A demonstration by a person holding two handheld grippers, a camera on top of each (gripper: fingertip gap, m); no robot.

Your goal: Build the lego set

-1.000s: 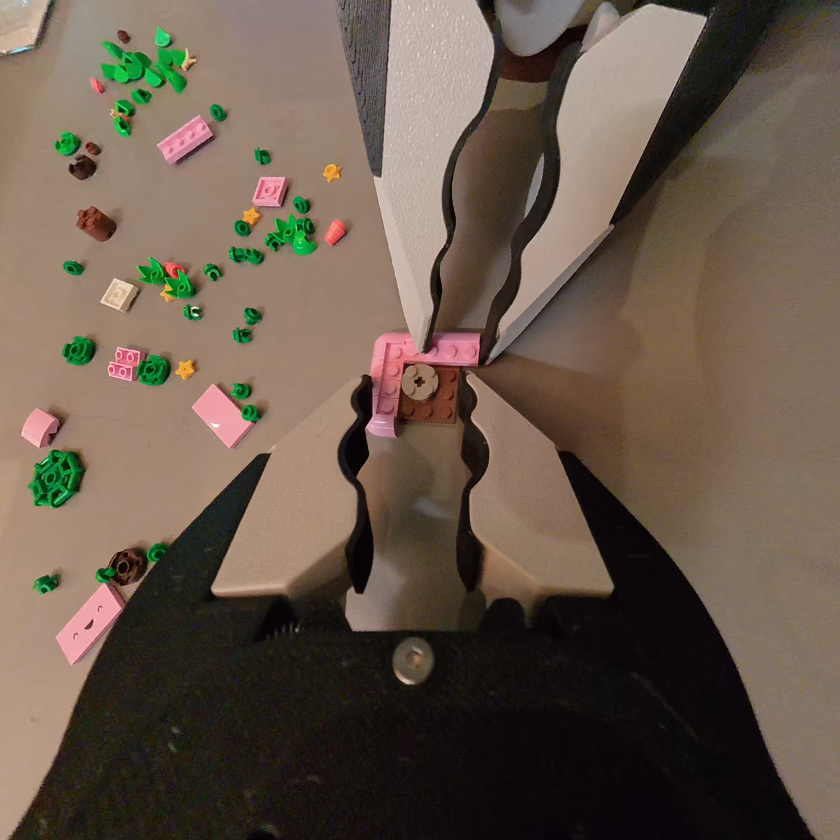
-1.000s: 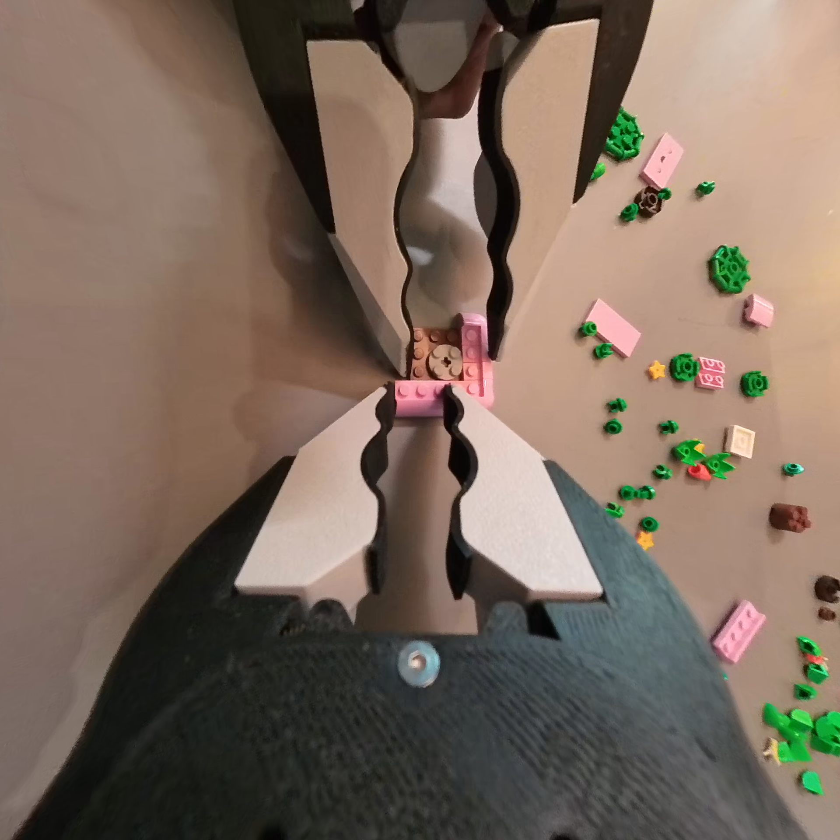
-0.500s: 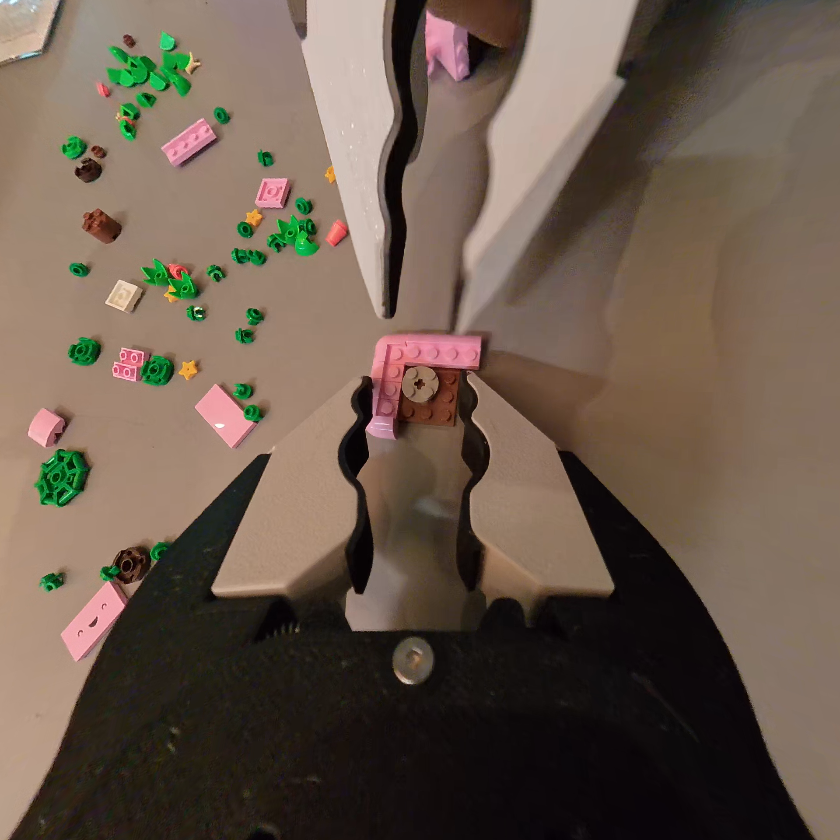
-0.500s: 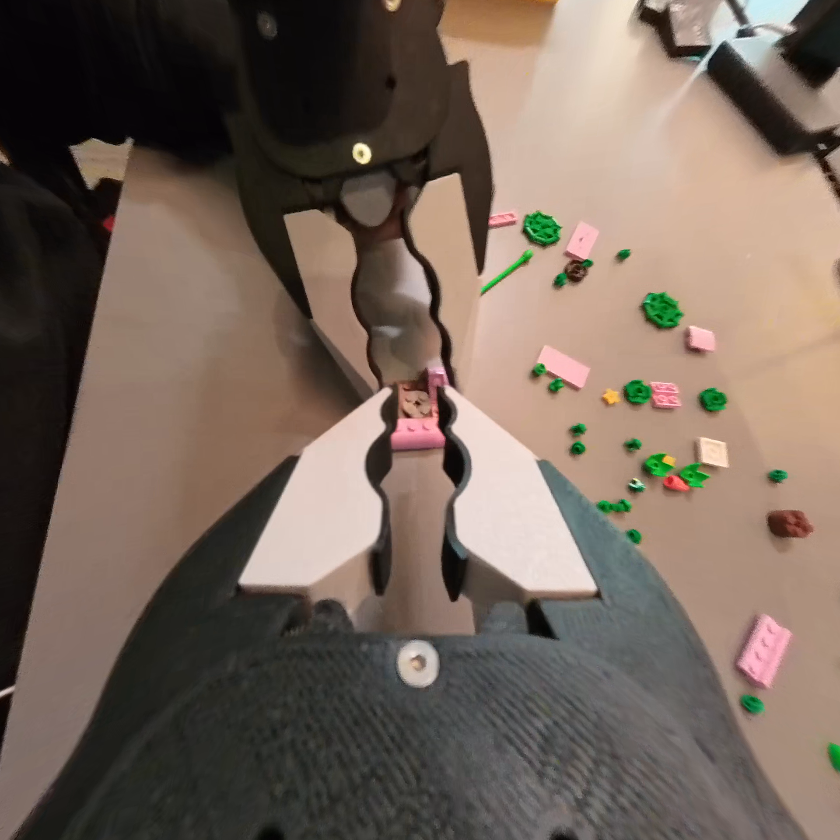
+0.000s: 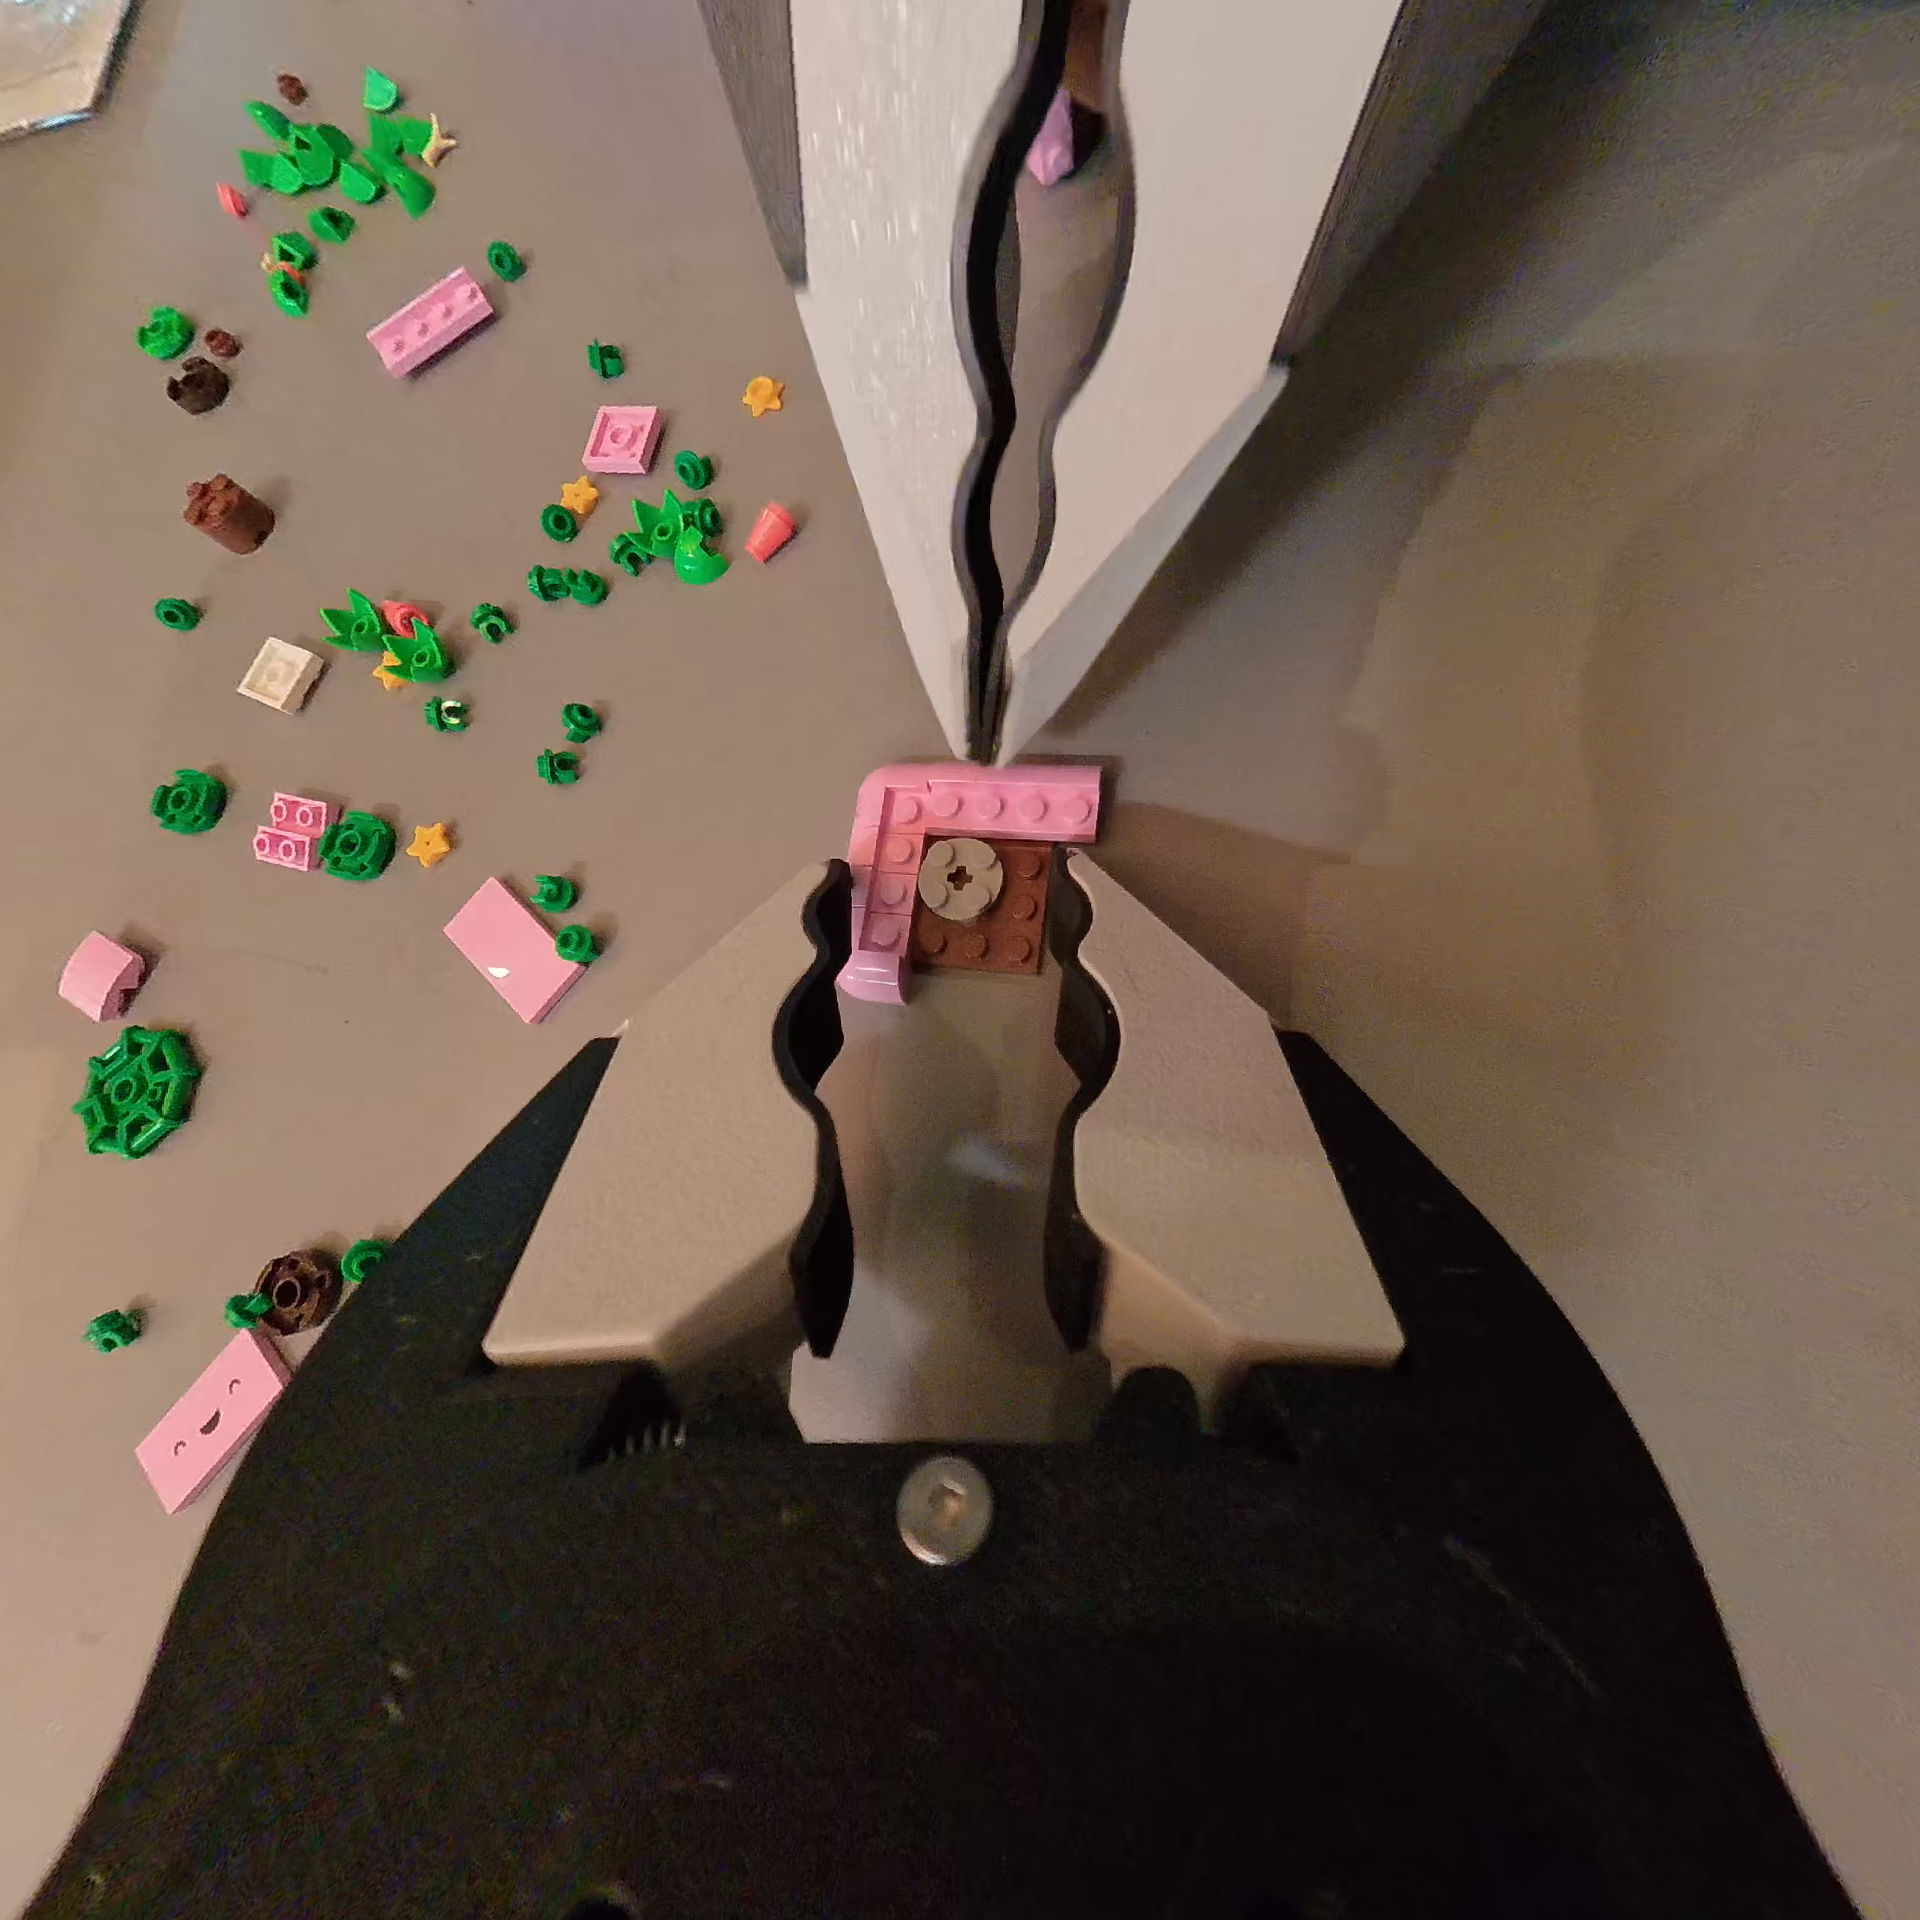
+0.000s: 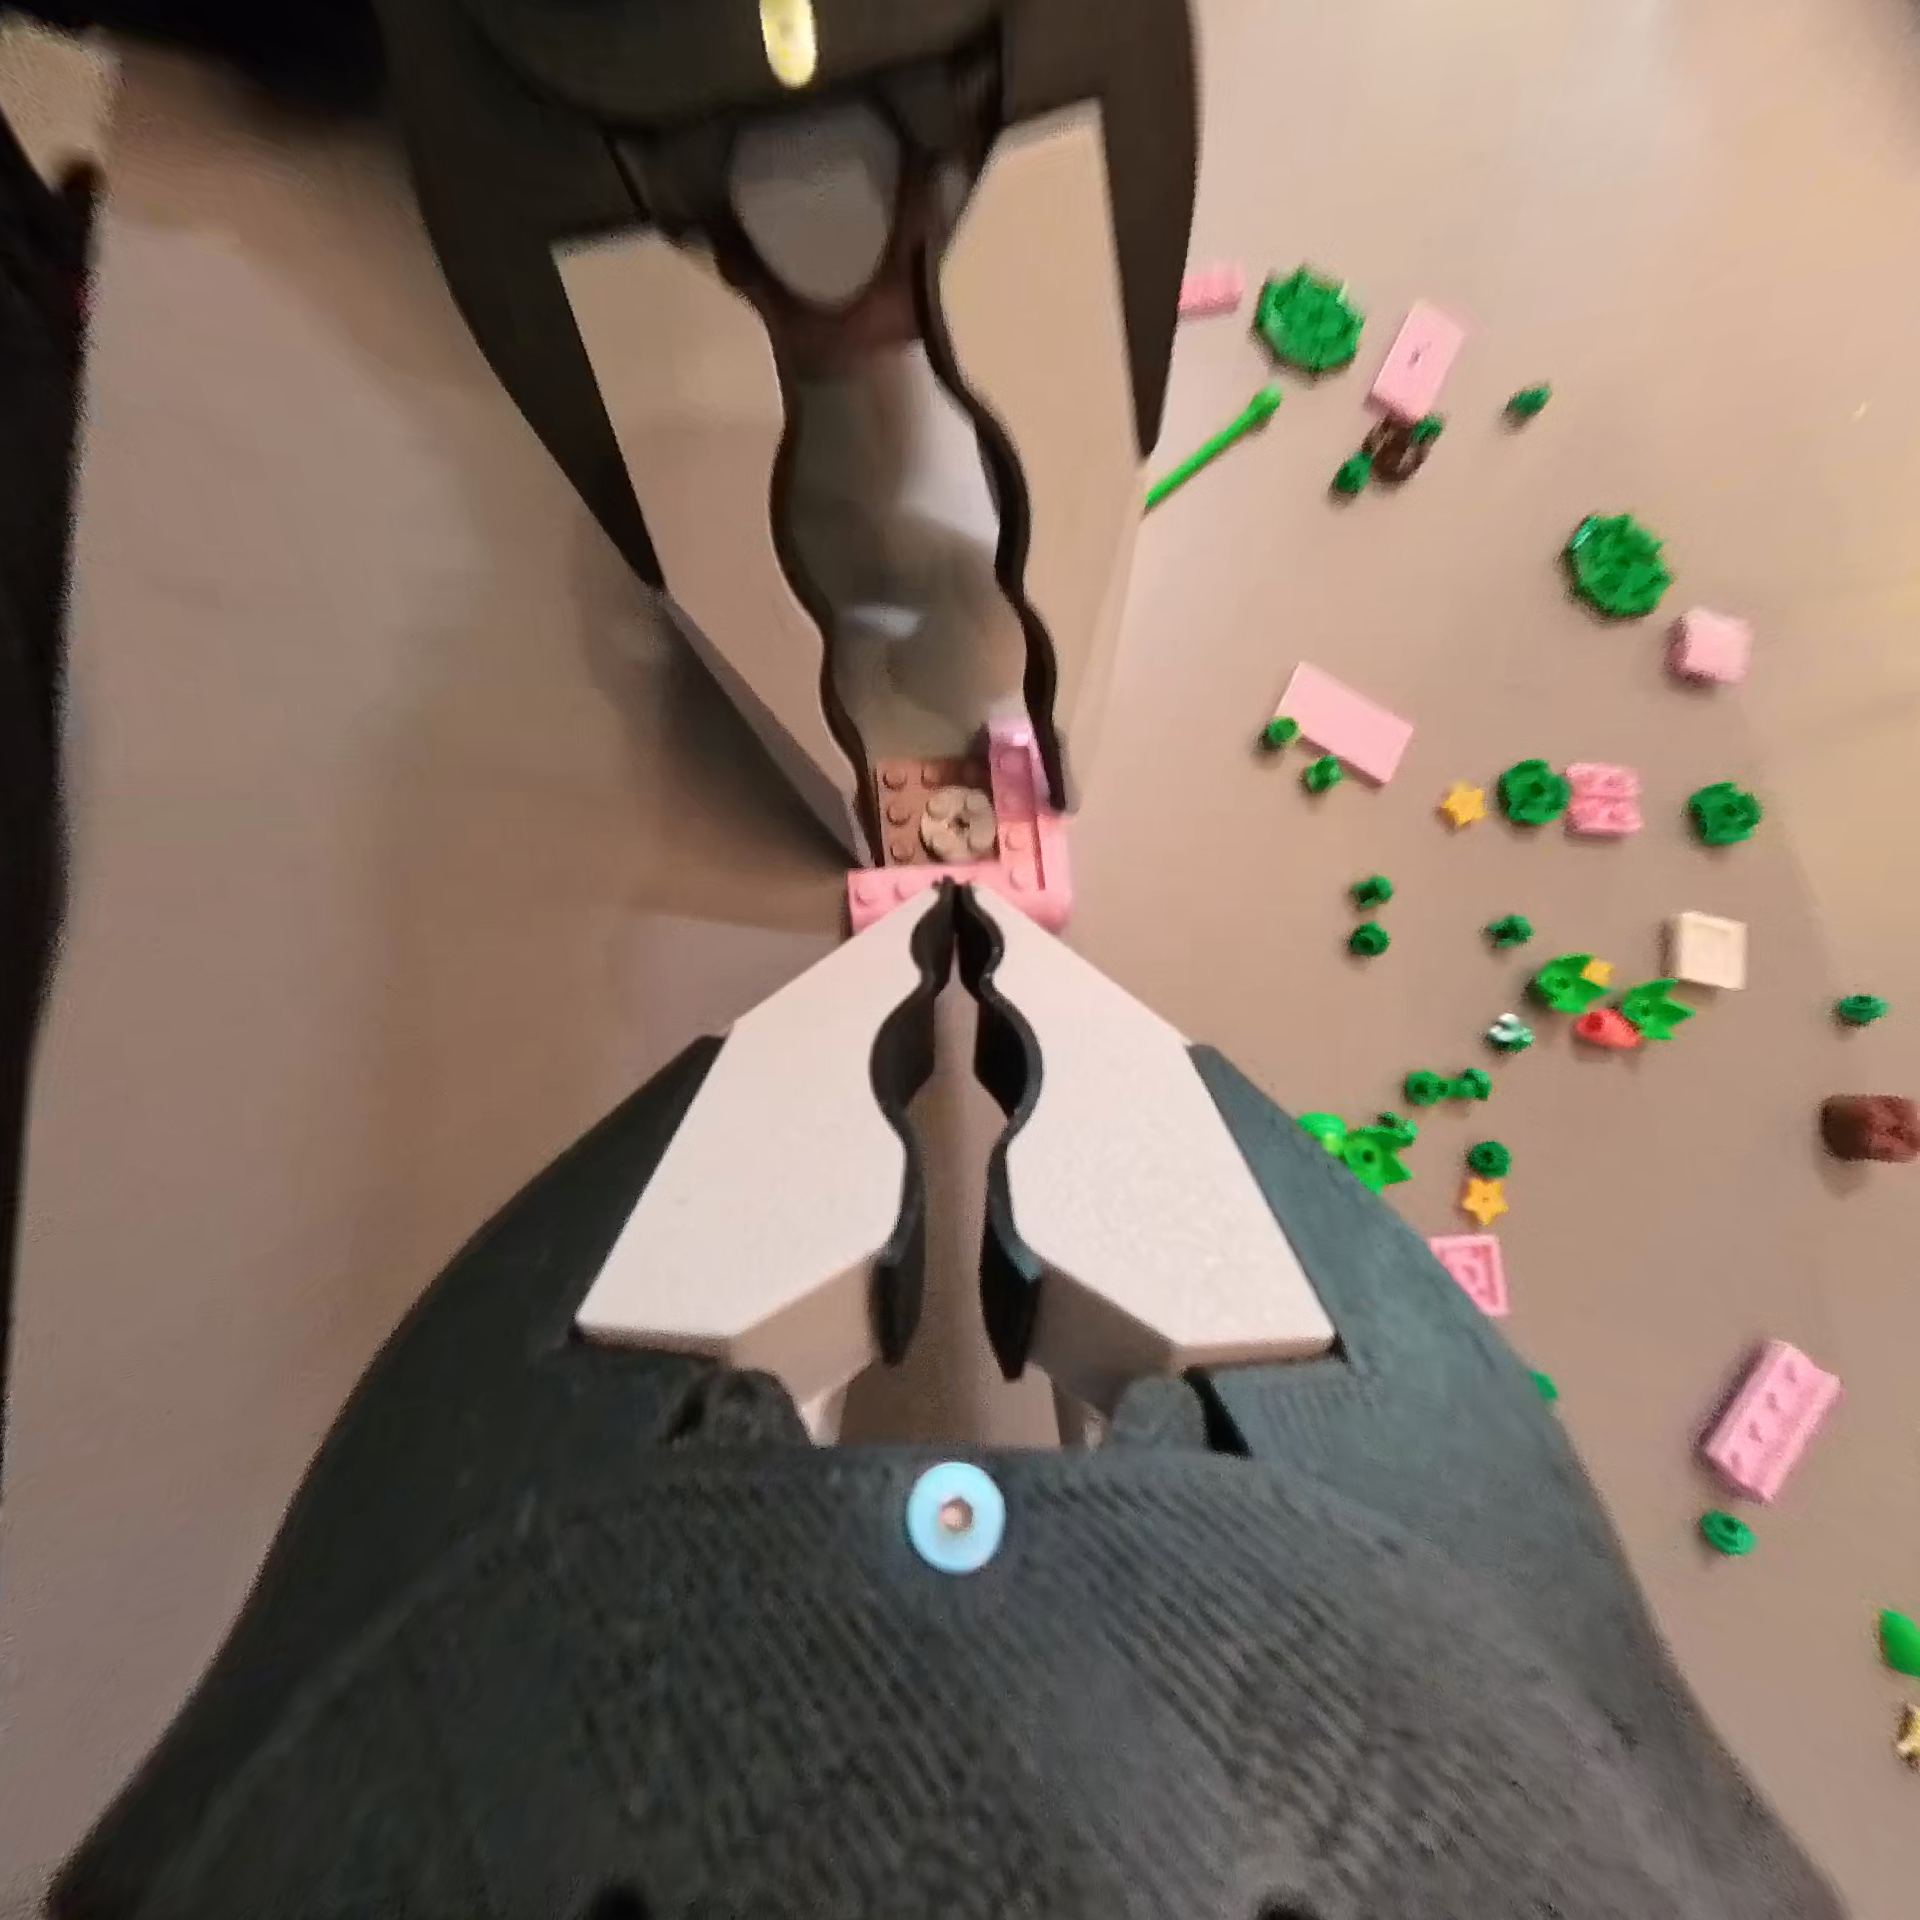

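Lego base (image 5: 961, 883), brown with pink border, frame centre on grey table (image 5: 1558, 935): clamped between left gripper (image 5: 951, 894) tips; beyond, right gripper (image 5: 982, 743), tips pressed together, touching its far pink edge. Loose pieces (image 5: 364, 623) scattered left.

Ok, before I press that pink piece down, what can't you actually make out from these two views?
- Whether the right gripper touches the pink L border: its closed tips cover the contact in both views.
- Base plate side edges: left wrist view, behind the left gripper fingers.
- Small green pieces: right wrist view, blurred.
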